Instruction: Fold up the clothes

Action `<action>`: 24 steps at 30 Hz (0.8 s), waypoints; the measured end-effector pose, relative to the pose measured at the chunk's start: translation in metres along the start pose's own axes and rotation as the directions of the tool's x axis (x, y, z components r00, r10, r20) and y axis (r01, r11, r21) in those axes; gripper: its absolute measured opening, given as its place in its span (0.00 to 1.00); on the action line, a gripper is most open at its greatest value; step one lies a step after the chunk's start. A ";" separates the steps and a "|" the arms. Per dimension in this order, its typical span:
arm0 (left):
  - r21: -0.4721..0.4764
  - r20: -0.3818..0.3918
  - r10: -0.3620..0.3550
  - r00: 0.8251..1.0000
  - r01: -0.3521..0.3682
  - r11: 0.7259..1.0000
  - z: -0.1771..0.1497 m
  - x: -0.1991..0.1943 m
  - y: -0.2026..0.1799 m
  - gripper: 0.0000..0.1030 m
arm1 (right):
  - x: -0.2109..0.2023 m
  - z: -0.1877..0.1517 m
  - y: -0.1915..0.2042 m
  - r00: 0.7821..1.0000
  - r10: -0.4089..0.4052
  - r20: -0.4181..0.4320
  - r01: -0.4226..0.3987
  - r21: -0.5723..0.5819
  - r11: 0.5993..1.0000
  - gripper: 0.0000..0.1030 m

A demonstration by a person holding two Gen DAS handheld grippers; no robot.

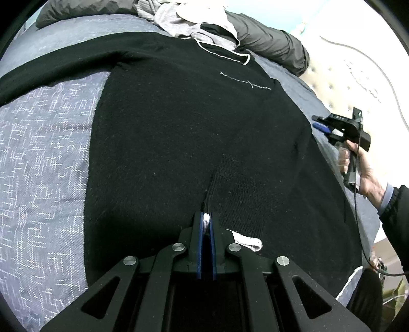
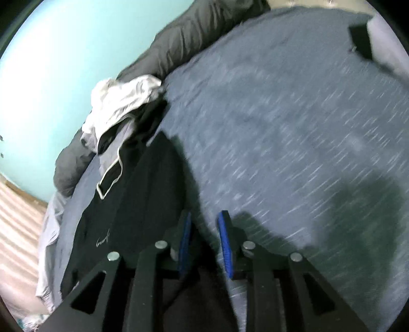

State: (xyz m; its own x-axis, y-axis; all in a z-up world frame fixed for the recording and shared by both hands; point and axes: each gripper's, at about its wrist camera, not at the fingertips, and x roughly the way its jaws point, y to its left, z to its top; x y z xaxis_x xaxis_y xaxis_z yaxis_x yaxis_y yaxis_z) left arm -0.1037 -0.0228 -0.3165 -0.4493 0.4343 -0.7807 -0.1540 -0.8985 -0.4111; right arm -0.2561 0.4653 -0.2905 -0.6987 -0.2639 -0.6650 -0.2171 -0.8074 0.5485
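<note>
Sweater: the black sweater (image 1: 184, 132) lies flat on the blue-grey bed cover (image 1: 43, 158) and fills the middle of the left wrist view.
Long way: it runs from the white-edged collar (image 1: 222, 55) at the top of the frame down to the hem at the bottom.
Left tongs: the left gripper (image 1: 207, 222) is squeezed shut on the sweater's bottom edge, with a bit of white cloth pinched between the blue pads.
Right tongs: the right gripper (image 2: 204, 224) is partly open and holds nothing; only bed cover and the sweater's edge show in the gap.
Which way: in the right wrist view the sweater lies to the lower left of the right tongs, its side edge just beside the left finger.
Nearer hand: the left one already has hold; the right hand (image 1: 358, 163) is off the sweater's right side.
Next move: the right tongs likely need to go left to grab that side edge.
Other clothes: a pale heap of clothes (image 1: 184, 18) sits past the collar.
</note>
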 end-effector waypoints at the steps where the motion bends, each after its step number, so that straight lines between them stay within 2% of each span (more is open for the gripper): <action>1: 0.001 -0.001 0.001 1.000 -0.001 1.000 0.000 0.000 0.000 0.04 | -0.003 0.001 0.004 1.000 -0.001 0.007 0.001 -0.025 1.000 0.22; 5: -0.001 -0.004 0.004 1.000 -0.004 1.000 -0.001 0.000 -0.001 0.04 | 0.004 -0.004 0.029 0.998 -0.029 -0.049 0.020 -0.160 0.987 0.21; 6: -0.001 -0.005 0.004 1.000 -0.004 1.000 -0.001 -0.001 -0.001 0.04 | 0.009 -0.006 0.034 0.997 -0.038 -0.067 0.025 -0.184 0.983 0.17; 7: -0.001 -0.005 0.004 1.000 -0.004 1.000 -0.002 -0.001 -0.002 0.04 | 0.012 -0.007 0.034 0.996 -0.055 -0.076 0.039 -0.191 0.981 0.14; 12: -0.016 -0.006 -0.003 1.000 0.003 1.000 -0.001 -0.001 0.001 0.04 | 0.031 -0.011 0.031 0.984 -0.143 -0.110 0.118 -0.209 0.971 0.13; 16: -0.045 0.001 -0.013 1.000 0.013 0.999 0.000 -0.006 0.005 0.04 | 0.009 -0.013 0.049 0.983 -0.182 -0.024 0.171 -0.236 0.957 0.13; 20: -0.069 0.022 -0.002 1.000 0.004 0.998 -0.001 -0.016 0.012 0.04 | -0.015 -0.037 0.068 0.997 -0.080 -0.002 0.078 -0.244 0.967 0.13; 24: -0.097 0.040 0.013 0.999 -0.009 0.995 -0.002 -0.023 0.022 0.04 | -0.027 -0.076 0.092 0.999 0.008 -0.042 -0.019 -0.268 0.963 0.13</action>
State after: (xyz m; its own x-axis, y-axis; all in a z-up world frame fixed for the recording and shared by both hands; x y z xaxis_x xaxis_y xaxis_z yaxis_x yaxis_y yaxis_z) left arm -0.0946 -0.0525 -0.3089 -0.4861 0.4194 -0.7667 -0.0635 -0.8919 -0.4477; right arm -0.2052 0.3582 -0.2608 -0.6710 -0.2920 -0.6815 -0.0130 -0.9144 0.4047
